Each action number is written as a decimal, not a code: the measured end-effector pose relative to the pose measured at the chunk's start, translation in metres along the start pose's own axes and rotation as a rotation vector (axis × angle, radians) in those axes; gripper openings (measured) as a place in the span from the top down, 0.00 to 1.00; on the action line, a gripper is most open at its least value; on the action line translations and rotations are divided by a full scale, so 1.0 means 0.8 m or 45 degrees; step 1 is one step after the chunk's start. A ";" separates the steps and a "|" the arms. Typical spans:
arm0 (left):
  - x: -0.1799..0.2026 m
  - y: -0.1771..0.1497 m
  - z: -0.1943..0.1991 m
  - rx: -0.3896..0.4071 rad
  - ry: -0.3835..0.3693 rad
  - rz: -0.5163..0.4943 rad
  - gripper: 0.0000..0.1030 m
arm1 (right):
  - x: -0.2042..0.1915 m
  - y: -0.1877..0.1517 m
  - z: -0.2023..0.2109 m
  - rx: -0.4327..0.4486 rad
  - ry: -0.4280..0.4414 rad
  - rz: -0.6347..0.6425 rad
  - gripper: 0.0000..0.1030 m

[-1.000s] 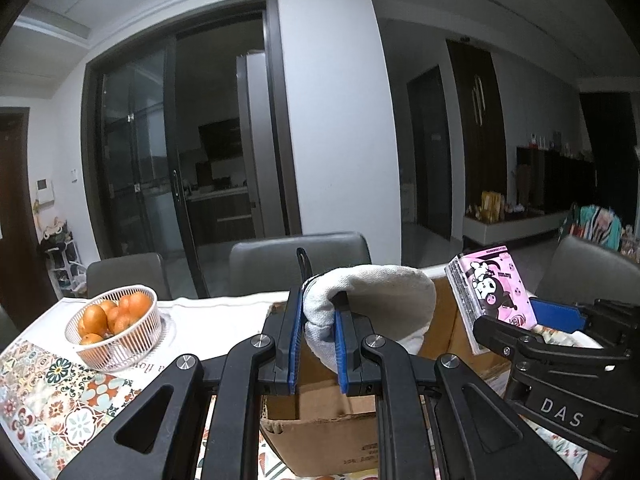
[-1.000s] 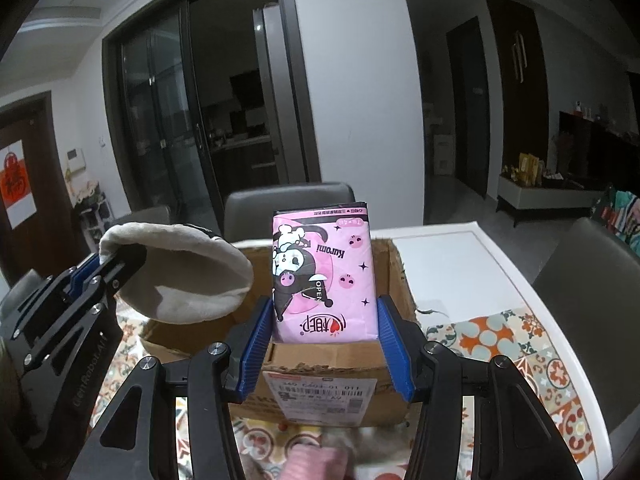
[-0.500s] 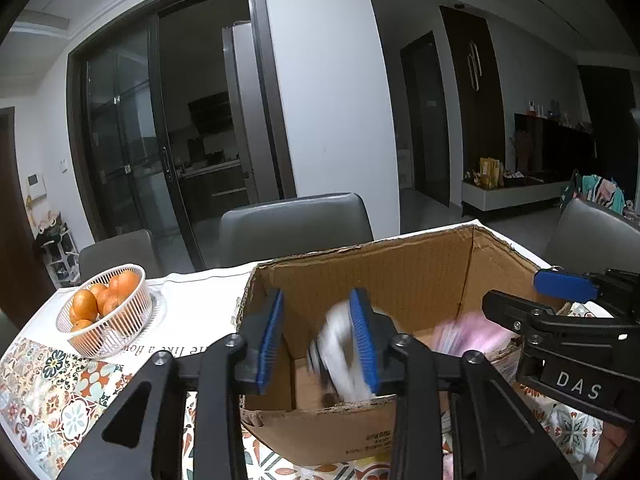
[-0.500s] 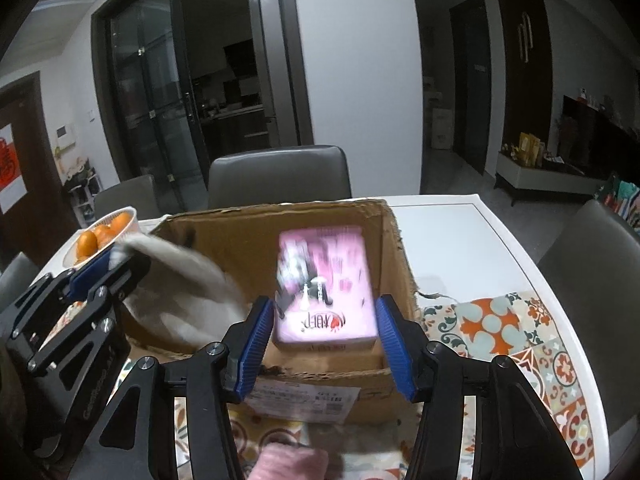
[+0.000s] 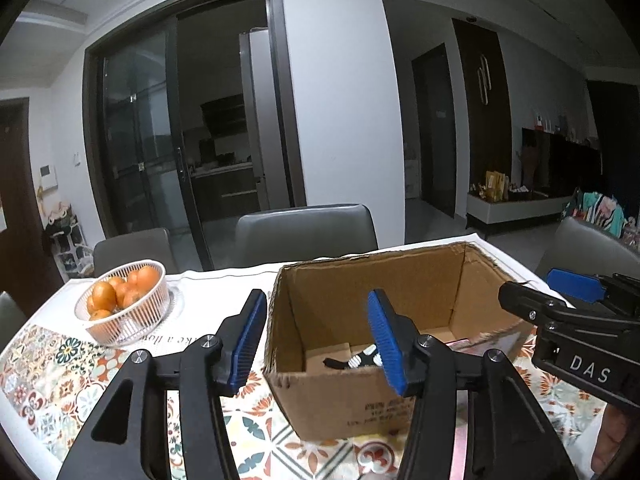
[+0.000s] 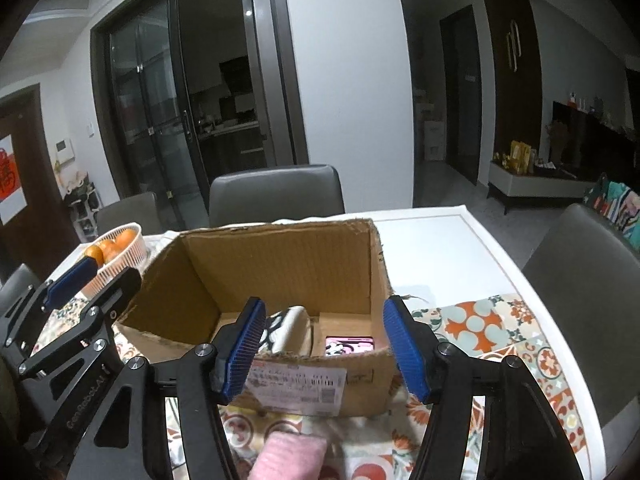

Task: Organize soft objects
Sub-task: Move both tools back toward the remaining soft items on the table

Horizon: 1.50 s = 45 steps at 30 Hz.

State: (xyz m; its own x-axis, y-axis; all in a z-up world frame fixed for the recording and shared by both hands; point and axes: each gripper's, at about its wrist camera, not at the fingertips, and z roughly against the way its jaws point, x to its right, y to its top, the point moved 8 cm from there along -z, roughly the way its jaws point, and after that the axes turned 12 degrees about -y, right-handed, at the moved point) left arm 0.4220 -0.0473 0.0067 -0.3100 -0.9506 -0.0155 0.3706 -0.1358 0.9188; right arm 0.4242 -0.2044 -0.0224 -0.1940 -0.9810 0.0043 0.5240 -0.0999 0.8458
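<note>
An open cardboard box [image 6: 280, 280] stands on a desk [image 6: 440, 240] with a patterned cloth [image 6: 500, 332] over its near part.

In the right wrist view, the right gripper [image 6: 324, 344] hovers just before the box's near wall. Its two blue pads are apart and opening wider, with nothing pressed between them. Inside the box, on the floor, a pink printed pack [image 6: 349, 345] lies flat at about 6 o'clock from the box's centre. Just beside it, toward 9 o'clock, lies a cream soft item with a black-and-white pattern [image 6: 290, 328]. A white shipping label [image 6: 296, 382] is stuck on the box's outer near wall. Outside the box, at 6 o'clock in the view, a pink fuzzy soft item [image 6: 290, 456] lies on the cloth.

In the left wrist view, the left gripper [image 5: 316, 340] straddles the box's near left corner, one finger outside the box and one over its inside. Its jaws are also opening and hold nothing. The patterned soft item shows low in the box between them.

A white basket of oranges [image 5: 124, 304] sits on the desk at 9 o'clock from the box, well apart. Grey chairs [image 6: 276, 196] stand at the desk's far edge.
</note>
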 end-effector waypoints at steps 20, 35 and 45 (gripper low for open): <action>0.021 0.001 0.128 0.082 0.025 -0.027 0.50 | 0.003 -0.017 0.124 0.095 0.052 -0.044 0.39; 0.043 -0.050 0.178 0.028 0.007 -0.035 0.49 | 0.014 -0.074 0.163 0.045 0.072 -0.068 0.39; 0.052 -0.096 0.186 -0.076 -0.018 -0.008 0.49 | 0.015 -0.119 0.169 -0.010 0.079 -0.041 0.35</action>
State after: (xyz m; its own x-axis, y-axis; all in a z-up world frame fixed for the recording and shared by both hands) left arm 0.2504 -0.0348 -0.0056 -0.3243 -0.9458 -0.0152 0.4199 -0.1583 0.8937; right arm 0.2596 -0.1844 -0.0309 -0.1592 -0.9856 -0.0565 0.5252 -0.1330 0.8405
